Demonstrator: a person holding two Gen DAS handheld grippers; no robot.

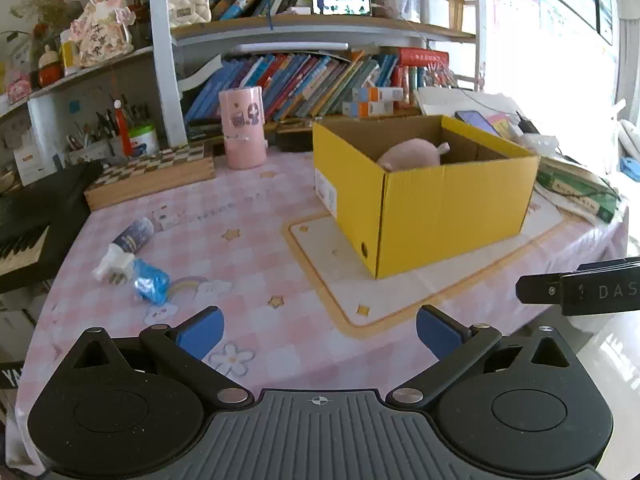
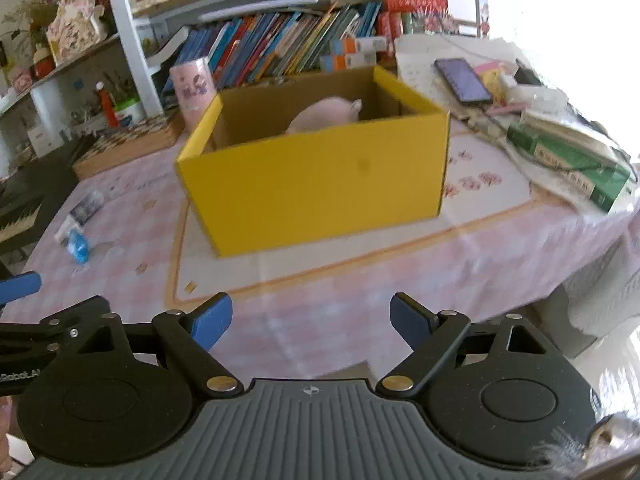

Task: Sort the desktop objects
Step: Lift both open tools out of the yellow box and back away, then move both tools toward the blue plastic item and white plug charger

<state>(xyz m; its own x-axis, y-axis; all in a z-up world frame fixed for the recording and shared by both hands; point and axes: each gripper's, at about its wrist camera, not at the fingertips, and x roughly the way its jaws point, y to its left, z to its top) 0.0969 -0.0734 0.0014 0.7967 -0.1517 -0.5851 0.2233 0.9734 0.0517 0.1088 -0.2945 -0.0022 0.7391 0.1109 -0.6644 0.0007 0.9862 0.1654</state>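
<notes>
Both grippers spread, empty. Blue wrapped item (image 1: 151, 286) and bottle (image 1: 128, 244) lie left-forward of left gripper (image 1: 318, 334), nearer than right gripper (image 2: 311, 322).

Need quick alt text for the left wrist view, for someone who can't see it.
An open yellow box with a pink plush toy inside sits on a pink checked tablecloth. The left gripper is open and empty; a bottle lies far left.
</notes>
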